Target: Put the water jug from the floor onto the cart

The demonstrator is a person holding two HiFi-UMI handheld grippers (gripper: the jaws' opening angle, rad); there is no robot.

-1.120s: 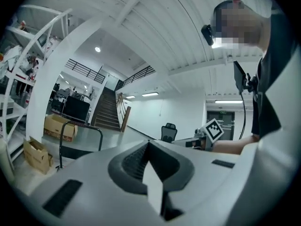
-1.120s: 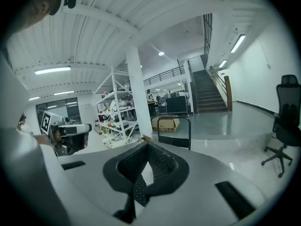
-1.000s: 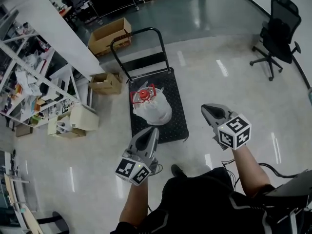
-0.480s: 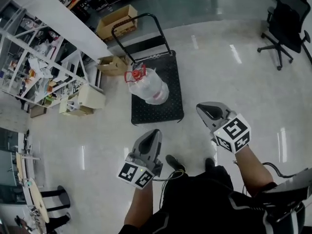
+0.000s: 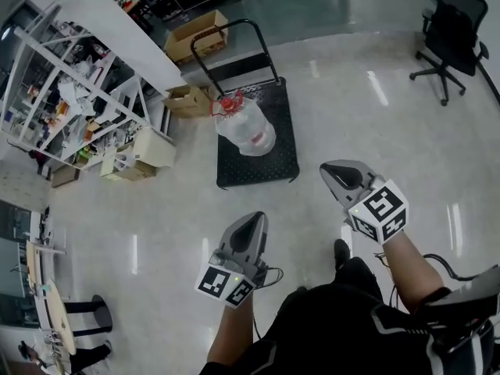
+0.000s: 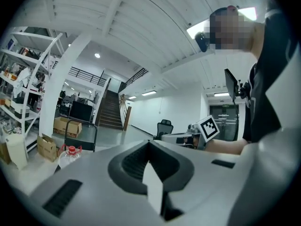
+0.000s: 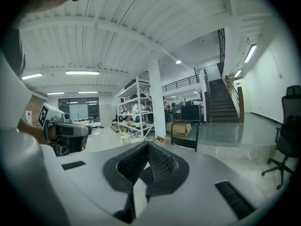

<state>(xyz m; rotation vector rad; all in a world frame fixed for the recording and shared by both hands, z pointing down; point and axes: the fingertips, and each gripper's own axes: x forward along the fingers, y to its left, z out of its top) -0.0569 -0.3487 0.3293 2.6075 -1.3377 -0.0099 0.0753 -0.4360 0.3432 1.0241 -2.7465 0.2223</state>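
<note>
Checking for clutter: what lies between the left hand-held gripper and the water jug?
Head view: only bare floor and the front of the cart lie between the left hand-held gripper and the water jug.

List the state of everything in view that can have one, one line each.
water jug: upright on the cart, red cap on.
cart: handle raised, jug on its deck.
left gripper: shut, empty.
right gripper: shut, empty.
cardboard box: top open.
office chair: upright, unoccupied.
</note>
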